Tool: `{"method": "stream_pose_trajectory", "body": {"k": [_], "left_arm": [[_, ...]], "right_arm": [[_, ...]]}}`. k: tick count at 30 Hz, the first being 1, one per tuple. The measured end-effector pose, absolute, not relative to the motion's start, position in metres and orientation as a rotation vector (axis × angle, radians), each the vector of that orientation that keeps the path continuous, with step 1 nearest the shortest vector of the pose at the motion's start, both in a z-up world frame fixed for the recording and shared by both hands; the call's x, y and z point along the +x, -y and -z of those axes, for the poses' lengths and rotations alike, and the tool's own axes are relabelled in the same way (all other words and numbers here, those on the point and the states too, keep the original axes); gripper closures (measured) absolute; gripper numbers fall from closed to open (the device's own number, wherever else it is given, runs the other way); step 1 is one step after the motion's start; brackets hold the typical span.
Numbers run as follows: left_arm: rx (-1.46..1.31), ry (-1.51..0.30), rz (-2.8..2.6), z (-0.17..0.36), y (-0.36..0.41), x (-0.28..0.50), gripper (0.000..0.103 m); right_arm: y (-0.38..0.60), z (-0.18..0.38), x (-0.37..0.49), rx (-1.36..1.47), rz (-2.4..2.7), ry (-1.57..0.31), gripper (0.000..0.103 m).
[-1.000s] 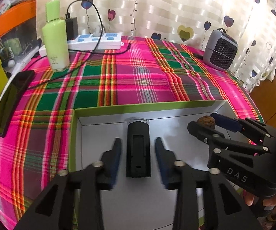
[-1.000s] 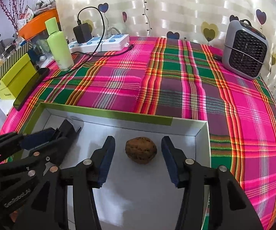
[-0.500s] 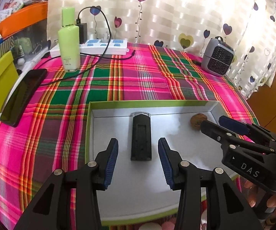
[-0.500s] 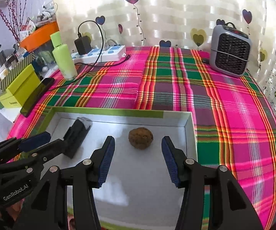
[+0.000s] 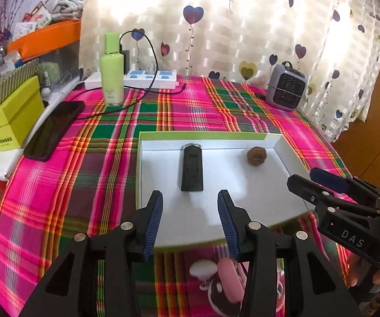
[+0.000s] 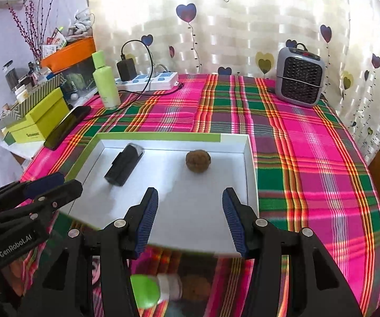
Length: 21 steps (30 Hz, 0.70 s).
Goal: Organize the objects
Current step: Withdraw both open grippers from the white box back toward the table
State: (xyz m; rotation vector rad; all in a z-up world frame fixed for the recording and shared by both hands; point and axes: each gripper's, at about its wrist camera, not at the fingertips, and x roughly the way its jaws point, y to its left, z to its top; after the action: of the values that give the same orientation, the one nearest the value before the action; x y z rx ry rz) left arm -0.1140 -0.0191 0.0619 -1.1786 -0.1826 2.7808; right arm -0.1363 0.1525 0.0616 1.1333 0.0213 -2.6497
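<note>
A: Stock, largest first. Cloth point(image 5: 105, 174)?
B: Plaid, covers the table. Risk: it can ruck under the tray if a gripper snags the tray rim.

A: Tray point(image 5: 279, 142)?
B: White, green-edged, mid-table; its near edge lies close to the table's near edge. A knock toward the near side could tip it off.

A: Left gripper point(image 5: 190, 215)?
B: Jaws apart, nothing between them, hanging over the tray's near left part.

A: Right gripper point(image 6: 190, 215)?
B: Jaws apart, empty, over the tray's near right part. The two sit close side by side; they could clash if both reach in together.

A: Black case point(image 5: 192, 170)?
B: Lies flat in the tray, far left part.

A: Nut point(image 6: 198, 161)?
B: In the tray, far right part, apart from the case. Round, so it could roll if the tray is jolted.

A: Small items by the near table edge?
B: A pink thing point(image 5: 229, 280) and a green-capped one point(image 6: 147, 290), blurred. A fall looks likely if they are brushed.
</note>
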Motion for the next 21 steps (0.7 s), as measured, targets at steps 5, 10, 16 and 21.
{"method": "stream_pose_trajectory", "body": {"k": [5,10,16,21], "left_arm": [[-1.165,0.224,-2.791,-0.059,0.025,-0.096,0.061],[-1.164,0.240,-2.786,-0.055,0.027,-0.079,0.061],[-1.169,0.233,-2.773,-0.049,0.025,-0.066,0.061],[-1.184,0.251,-2.746,-0.045,0.027,-0.056,0.061]], "right_arm": [[-0.158,-0.060,-0.117,1.121,2.667,-0.017,0.051],[-0.165,-0.056,-0.101,1.119,2.677,-0.007,0.051],[-0.171,-0.052,-0.088,1.118,2.689,-0.011,0.051],[-0.180,-0.049,-0.078,1.098,2.690,0.010,0.051]]}}
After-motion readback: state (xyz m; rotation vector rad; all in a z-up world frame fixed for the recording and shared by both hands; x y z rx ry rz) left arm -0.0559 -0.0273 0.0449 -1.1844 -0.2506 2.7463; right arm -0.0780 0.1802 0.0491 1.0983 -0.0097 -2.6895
